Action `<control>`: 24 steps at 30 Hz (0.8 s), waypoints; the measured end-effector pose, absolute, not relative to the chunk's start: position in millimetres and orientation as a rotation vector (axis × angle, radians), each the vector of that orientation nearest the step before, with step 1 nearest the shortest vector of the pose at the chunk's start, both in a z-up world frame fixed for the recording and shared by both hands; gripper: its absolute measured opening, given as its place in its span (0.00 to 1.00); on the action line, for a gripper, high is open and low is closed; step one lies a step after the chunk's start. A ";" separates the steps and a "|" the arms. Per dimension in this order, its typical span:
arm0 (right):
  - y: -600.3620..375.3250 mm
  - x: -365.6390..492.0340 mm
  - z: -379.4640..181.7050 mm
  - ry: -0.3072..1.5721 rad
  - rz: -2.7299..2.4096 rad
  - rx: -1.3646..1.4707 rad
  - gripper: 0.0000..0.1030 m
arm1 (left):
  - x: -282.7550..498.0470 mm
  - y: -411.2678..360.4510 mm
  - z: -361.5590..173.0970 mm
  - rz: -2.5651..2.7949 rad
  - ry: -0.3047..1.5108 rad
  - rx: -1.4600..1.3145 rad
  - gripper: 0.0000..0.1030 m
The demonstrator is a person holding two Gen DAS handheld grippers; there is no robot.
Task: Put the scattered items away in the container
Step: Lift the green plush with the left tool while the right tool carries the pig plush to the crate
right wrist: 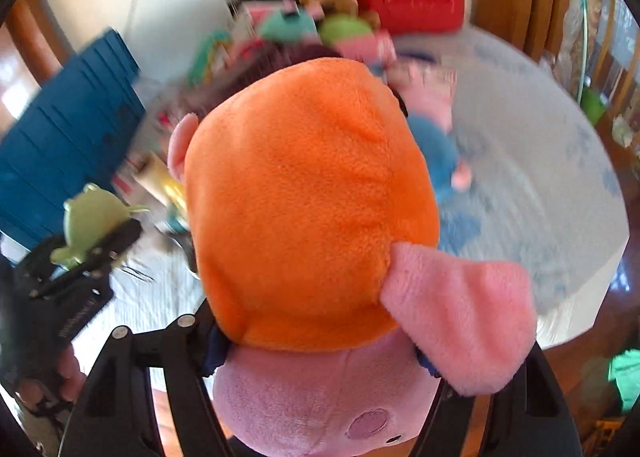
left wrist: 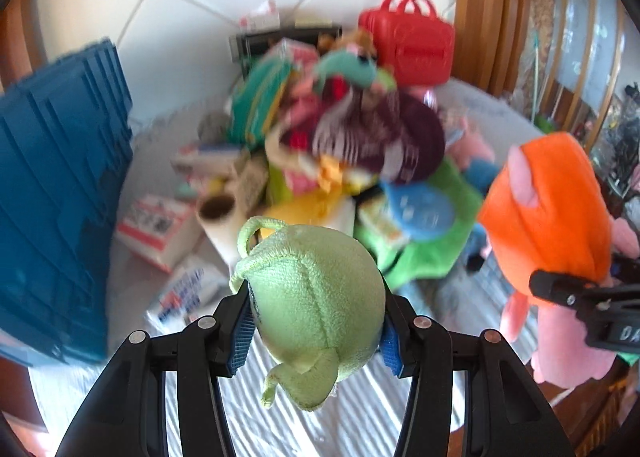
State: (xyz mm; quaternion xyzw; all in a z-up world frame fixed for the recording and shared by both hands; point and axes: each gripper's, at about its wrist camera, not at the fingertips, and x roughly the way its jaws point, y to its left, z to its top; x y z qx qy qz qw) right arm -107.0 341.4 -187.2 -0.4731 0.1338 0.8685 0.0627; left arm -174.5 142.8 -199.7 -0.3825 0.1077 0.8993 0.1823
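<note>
I have the left gripper (left wrist: 318,331) pinching a small green plush toy (left wrist: 316,305); its blue pads (left wrist: 243,331) press into the toy's sides, and the toy hangs clear above the white quilted cloth (left wrist: 280,417). In my right gripper (right wrist: 320,357) sits a pink plush toy with an orange hood (right wrist: 312,197). It fills the space between the fingers, and only slivers of the blue pads show at either side of its pink body, so I read it as clamped, though the contact itself is mostly hidden. I take the heap of toys and boxes (left wrist: 320,145) as my landmark. The green toy is on the near side of the heap, above a paper roll (left wrist: 218,213) at its edge. The orange-hooded toy is to the right of the heap in the left wrist view. The blue crate (left wrist: 60,185) stands to the left of the heap, near it, and a red plastic case (left wrist: 408,45) sits behind the heap on its right. Both views are blurred, so I cannot make out much of the heap's smaller pieces.
</note>
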 end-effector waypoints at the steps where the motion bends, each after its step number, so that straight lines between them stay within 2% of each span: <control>1: 337.0 -112.4 -180.0 0.392 2.648 -1.403 0.70 | -174.7 142.5 -190.8 2.552 0.301 -1.051 0.49; 11: 282.1 -161.9 -97.2 0.227 2.879 -1.211 0.70 | -192.2 107.3 -116.6 2.715 0.271 -0.831 0.49; 18: 212.7 -199.6 -31.5 0.144 3.070 -1.037 0.70 | -215.4 45.2 -47.1 2.876 0.222 -0.643 0.49; 24: 129.3 -236.4 20.4 0.038 3.245 -0.899 0.70 | -230.3 -37.1 5.2 3.046 0.168 -0.509 0.49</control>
